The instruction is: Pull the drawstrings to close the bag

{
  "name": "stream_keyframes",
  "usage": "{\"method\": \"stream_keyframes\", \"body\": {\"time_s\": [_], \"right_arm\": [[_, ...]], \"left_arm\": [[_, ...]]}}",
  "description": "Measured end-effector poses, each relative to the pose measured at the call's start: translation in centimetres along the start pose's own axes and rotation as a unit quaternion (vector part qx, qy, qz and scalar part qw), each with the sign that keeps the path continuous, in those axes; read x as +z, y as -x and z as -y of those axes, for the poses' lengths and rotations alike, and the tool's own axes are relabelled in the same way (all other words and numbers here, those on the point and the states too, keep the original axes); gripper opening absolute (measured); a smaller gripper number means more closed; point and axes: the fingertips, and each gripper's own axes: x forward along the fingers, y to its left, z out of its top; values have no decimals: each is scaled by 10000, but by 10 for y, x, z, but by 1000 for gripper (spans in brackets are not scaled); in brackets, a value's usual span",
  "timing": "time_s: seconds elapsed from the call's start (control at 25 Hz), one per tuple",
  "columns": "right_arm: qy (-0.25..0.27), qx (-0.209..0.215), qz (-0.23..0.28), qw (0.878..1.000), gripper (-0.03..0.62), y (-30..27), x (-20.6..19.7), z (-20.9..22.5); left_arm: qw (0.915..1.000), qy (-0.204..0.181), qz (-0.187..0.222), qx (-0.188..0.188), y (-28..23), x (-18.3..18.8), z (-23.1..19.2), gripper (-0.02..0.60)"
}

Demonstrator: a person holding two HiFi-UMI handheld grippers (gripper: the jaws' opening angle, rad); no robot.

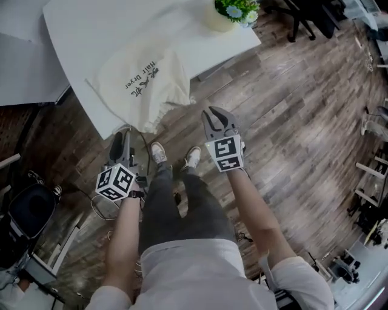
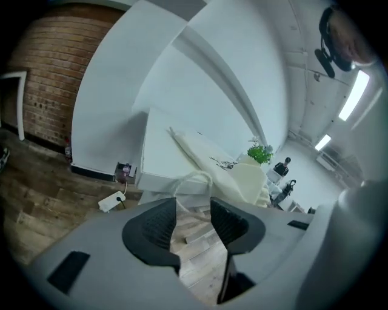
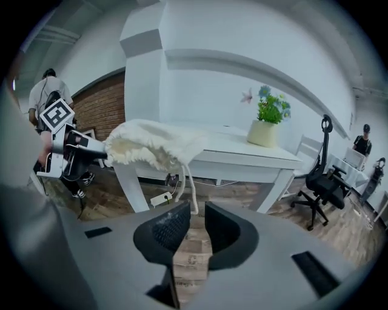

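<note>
Both my grippers hang at the counter's near edge, neither one on the bag. In the head view, the cream bag lies flat on the white counter at 10 o'clock, with its gathered mouth drooping over the edge. The left gripper sits just below that mouth at 9 o'clock. The right gripper is held apart from it near centre frame, over the plank floor. A potted plant stands at the counter's far corner at 12 o'clock.

From up here I cannot read how the jaws stand. The left gripper view settles its side: the jaws are spread, with only floorboards between them. A loop of drawstring arcs just beyond their tips at 12 o'clock. That view also takes in a brick wall at 10 o'clock and a power strip on the floor at 8 o'clock.

The right gripper view shows its jaws drawn near each other with a narrow gap, pinching nothing. The cord dangles from the bag's ruffled mouth just past their tips. This view alone shows the left gripper side-on, at 9 o'clock, and an office chair stands at 3 o'clock.
</note>
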Motion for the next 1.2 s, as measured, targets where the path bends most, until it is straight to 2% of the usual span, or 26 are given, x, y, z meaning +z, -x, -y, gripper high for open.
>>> {"method": "stream_keyframes", "body": {"time_s": [0.08,0.16,0.36,0.44,0.68,0.72,0.8,0.88,0.96,1.08,1.2], "right_arm": [[93,172,36,9998,114,-24,-7,2],[249,312,21,9992,141,-43,-13,3],[601,591,-1,9964,147,-85,-25,-1],[738,684,21,9949,147,-98,-25,-4],[965,797,123,9921,146,-115,-24,-10],[984,793,155,9919,146,-116,-22,-9],[1036,791,225,9912,136,-119,-17,-9],[1086,784,294,9905,102,-122,-13,-10],[1121,760,369,9901,75,-123,-9,-11],[1024,701,462,9912,49,-120,-5,-11],[973,642,529,9918,46,-118,-3,-11]], "left_arm": [[9999,80,108,-60,-12,-4,1,195],[9998,54,143,-81,-22,-13,3,195],[9993,112,228,-273,-29,-31,13,210],[9989,245,299,-272,-26,-35,12,209],[9984,472,306,63,-15,-60,-21,213],[9991,344,249,60,-15,-66,-26,213],[9990,-425,-8,-119,-20,-81,-23,225],[9901,-1287,-290,-483,-27,-97,-5,240],[9815,-1789,-344,-584,-36,-105,6,249],[9783,-2052,-221,-187,-52,-103,-5,262],[9743,-2237,-251,-81,-65,-106,-13,264]]}}
